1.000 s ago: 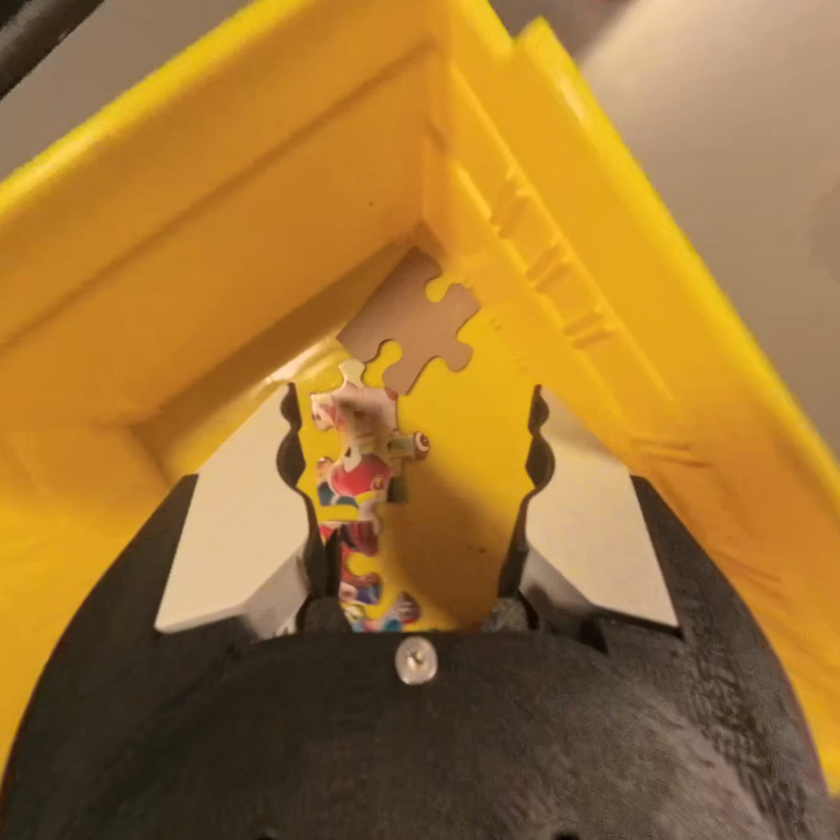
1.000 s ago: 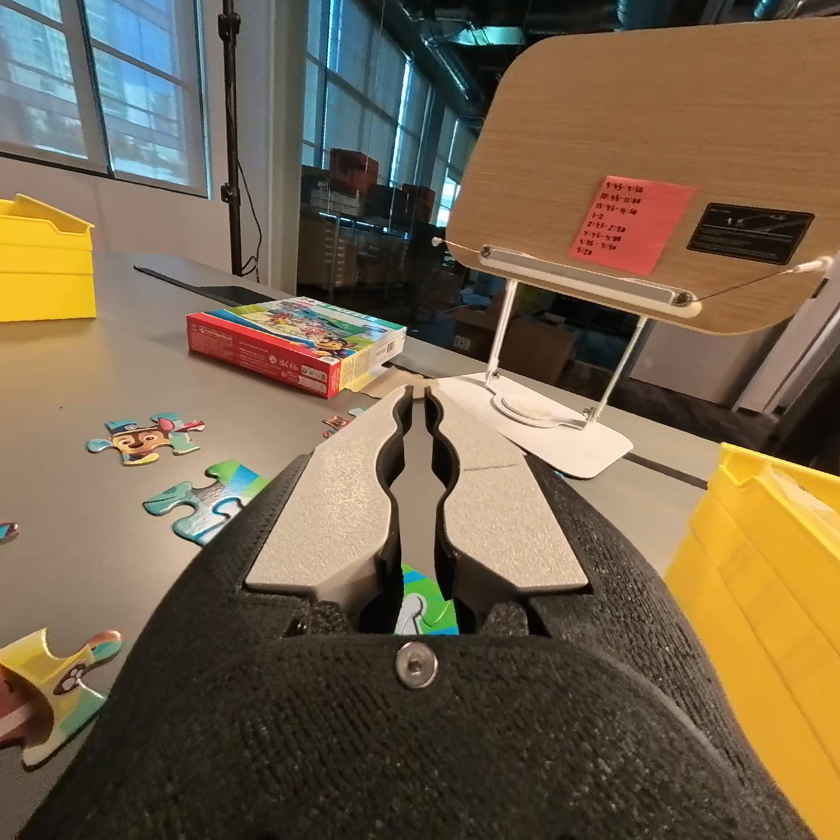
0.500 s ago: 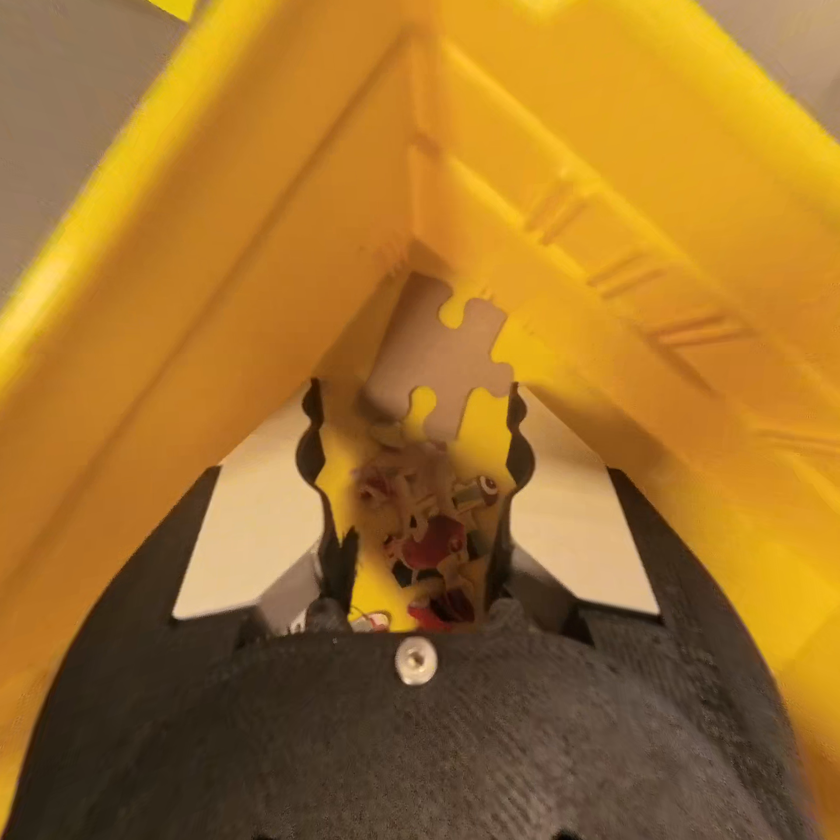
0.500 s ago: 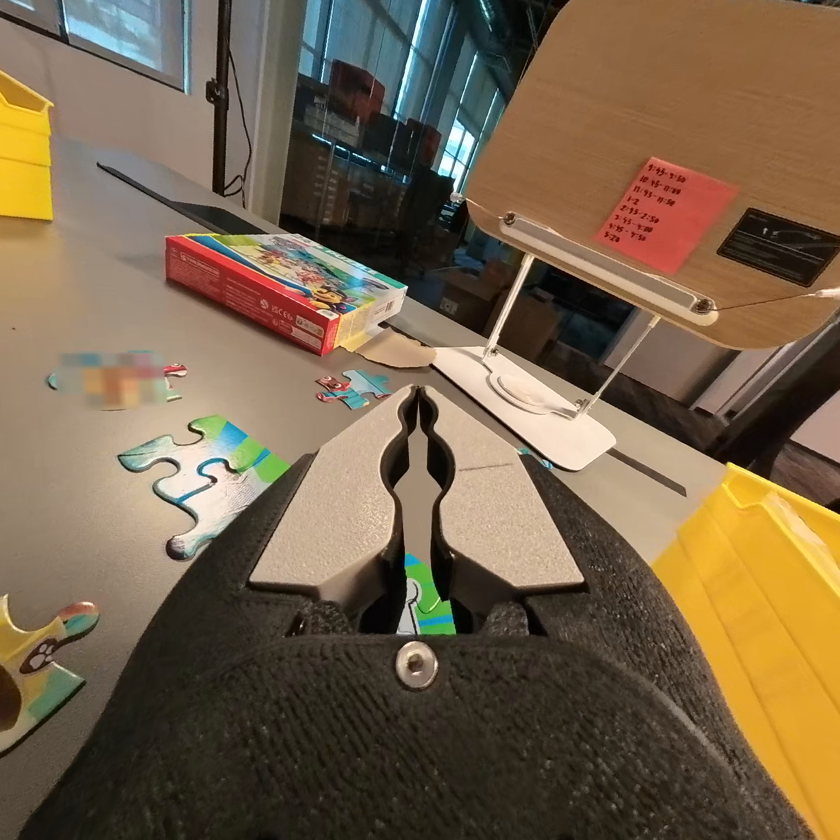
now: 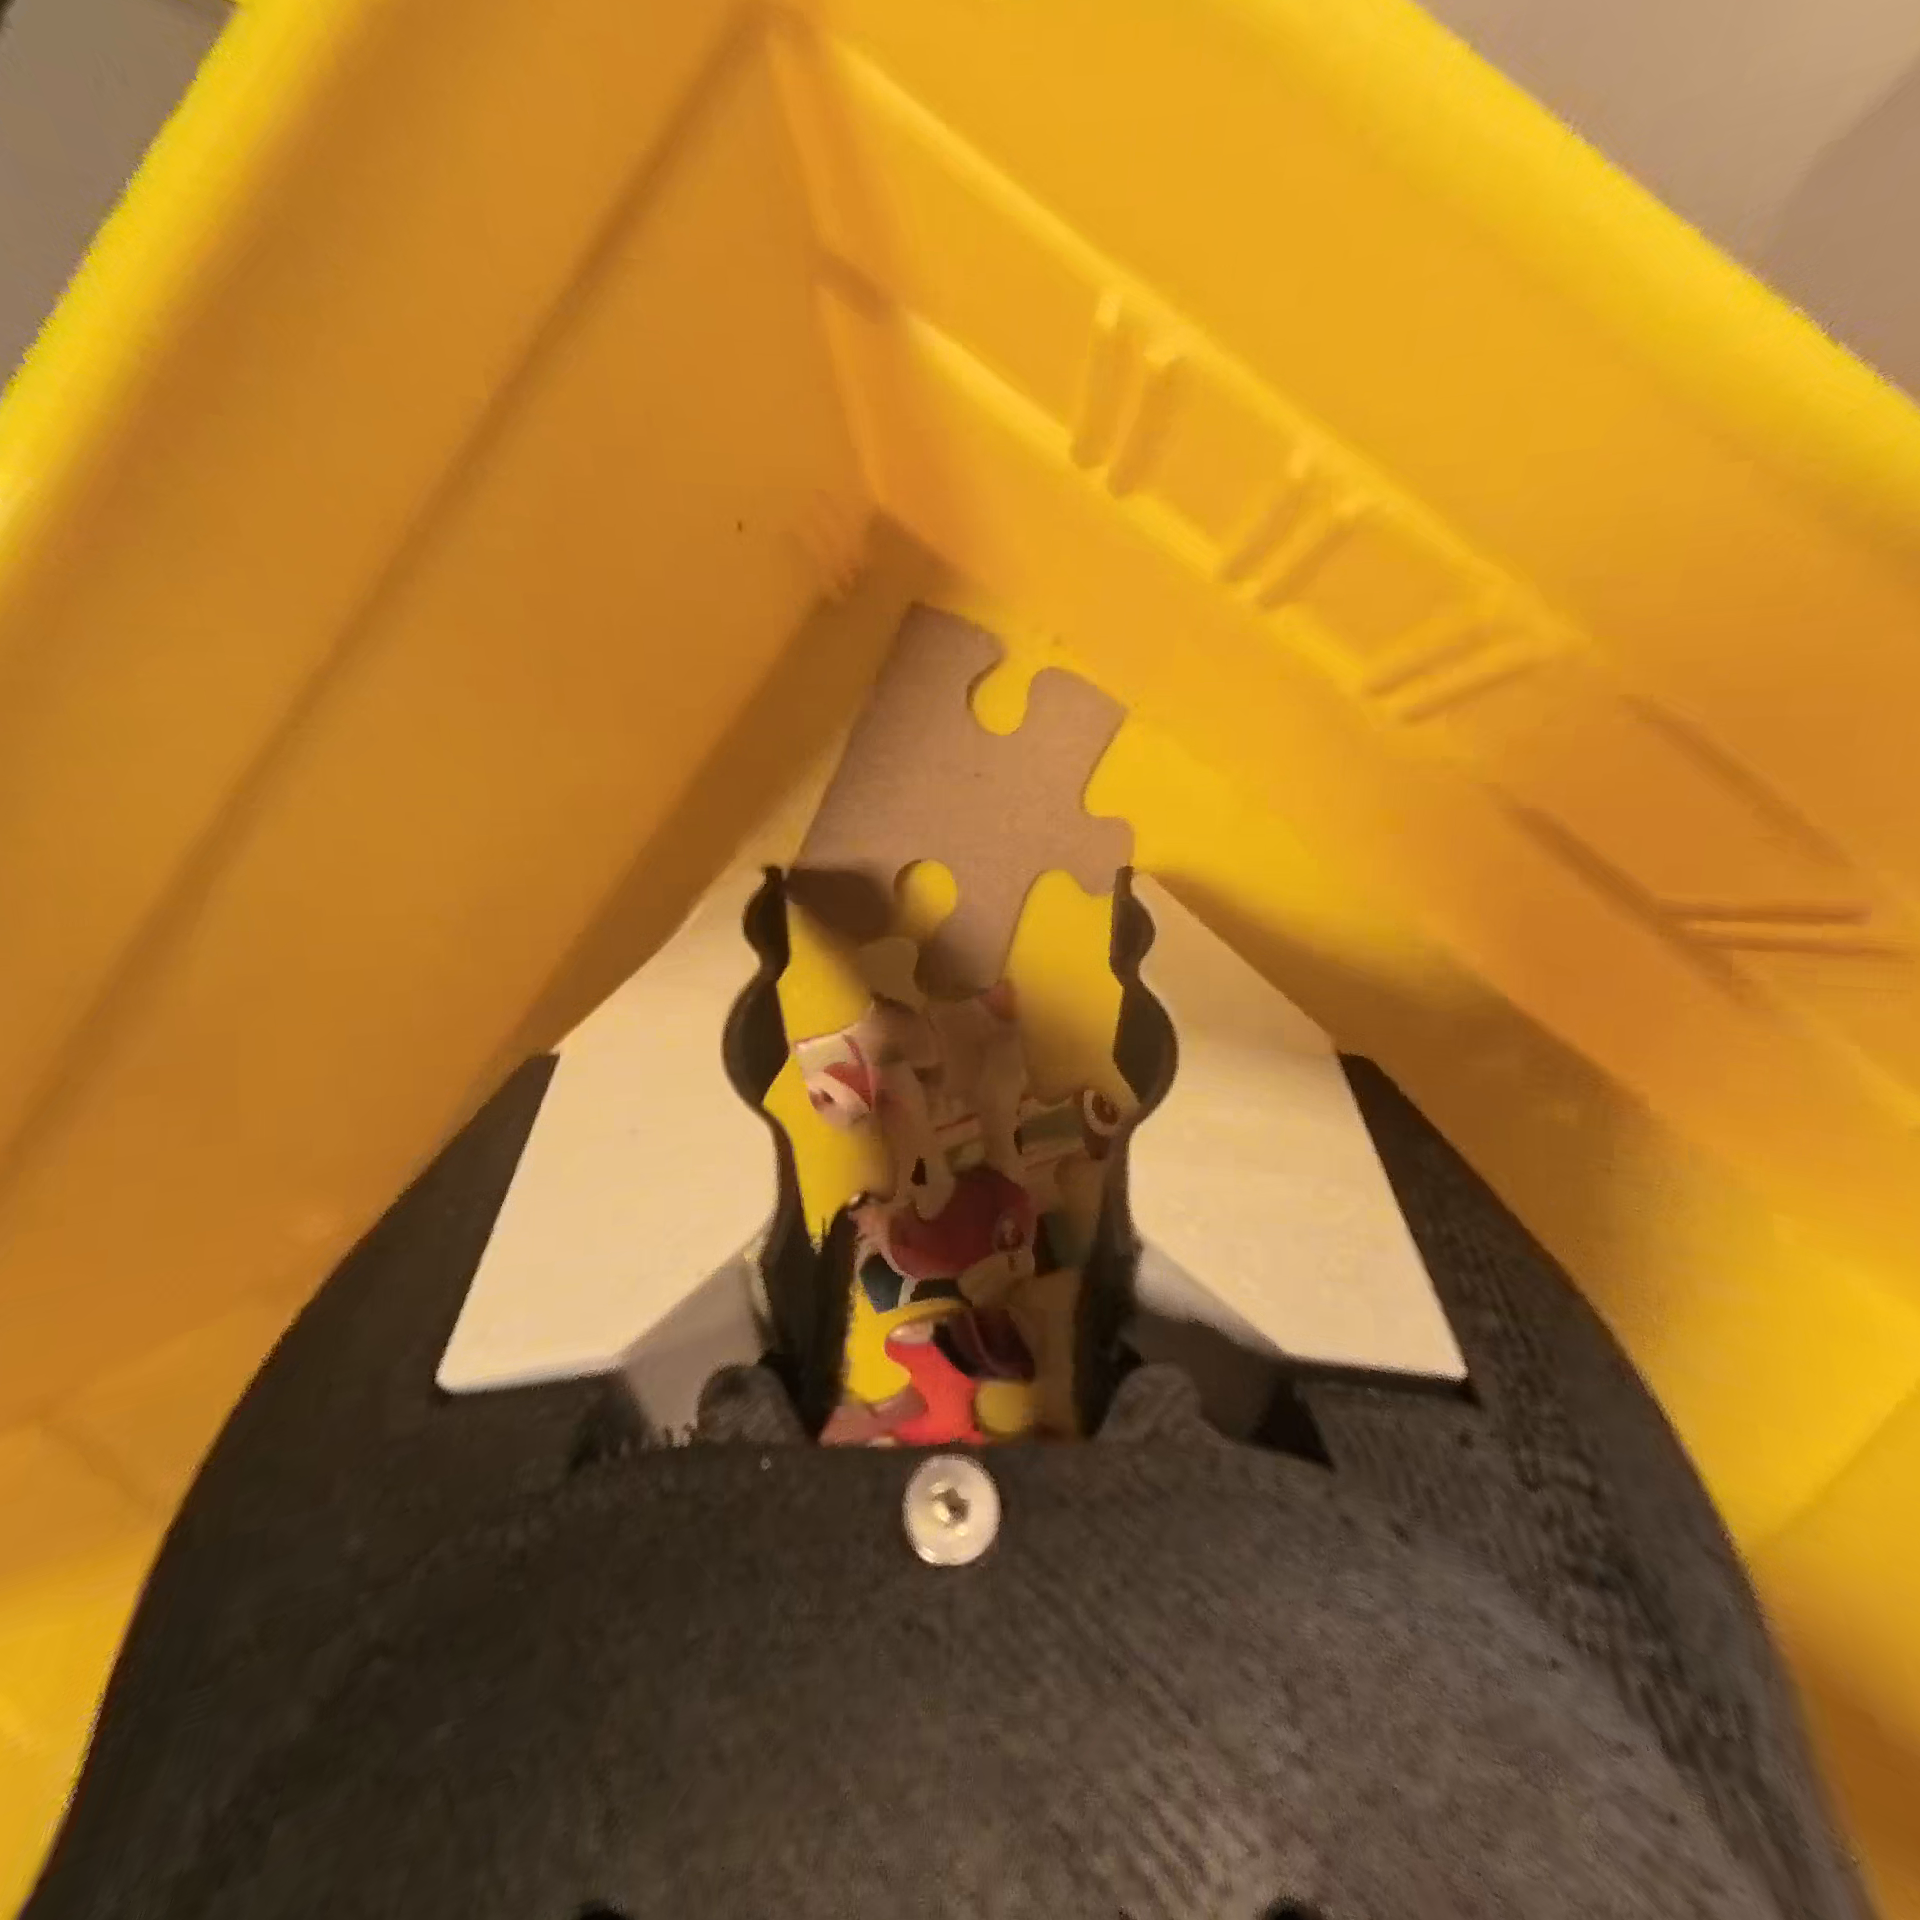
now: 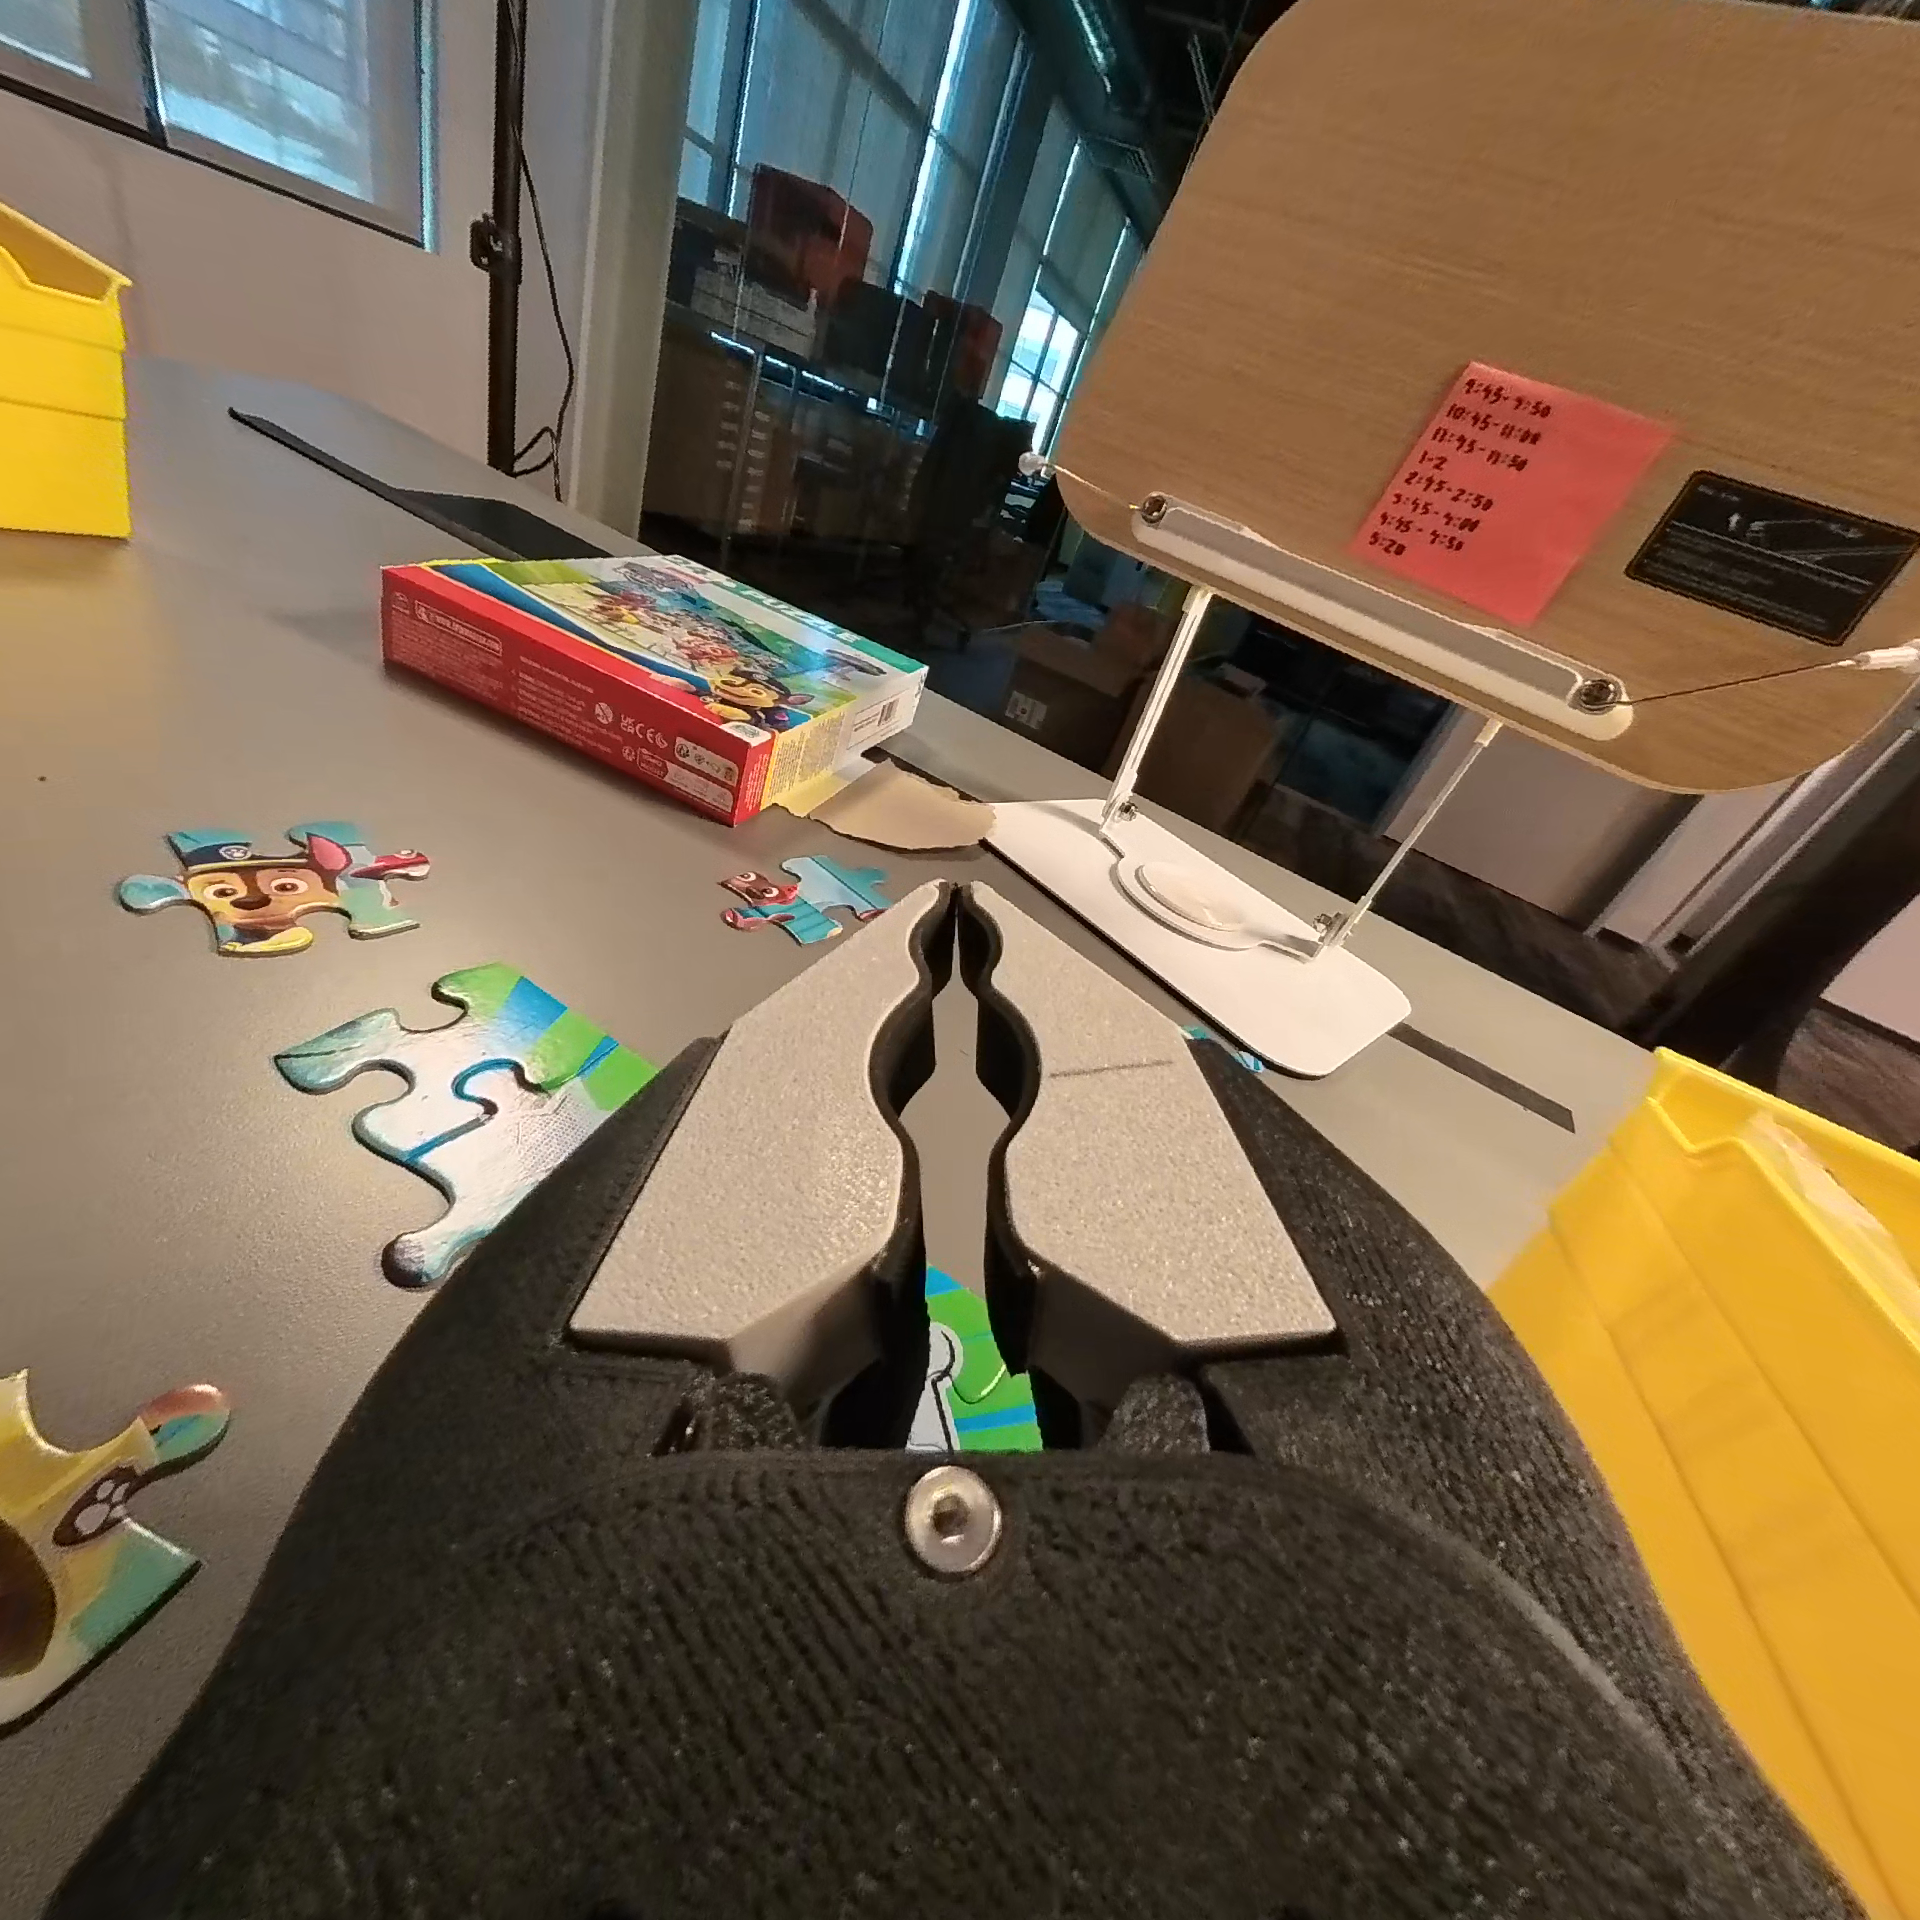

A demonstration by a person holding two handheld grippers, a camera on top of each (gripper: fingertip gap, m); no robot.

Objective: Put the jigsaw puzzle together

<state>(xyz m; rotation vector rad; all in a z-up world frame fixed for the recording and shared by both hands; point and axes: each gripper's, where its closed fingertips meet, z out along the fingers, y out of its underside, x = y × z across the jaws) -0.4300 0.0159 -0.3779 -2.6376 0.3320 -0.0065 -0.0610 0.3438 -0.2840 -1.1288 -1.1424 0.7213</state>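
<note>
On the grey table [image 6: 260,727], puzzle pieces [image 6: 468,1101] lie scattered.

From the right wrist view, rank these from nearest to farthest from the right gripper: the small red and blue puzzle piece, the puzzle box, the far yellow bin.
1. Small red and blue puzzle piece, just left of the right gripper.
2. Puzzle box, farther back, left.
3. Far yellow bin, far left edge.

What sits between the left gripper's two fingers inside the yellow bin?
Left wrist view: a picture-side-up puzzle piece on the bin floor, fingers apart.
</note>
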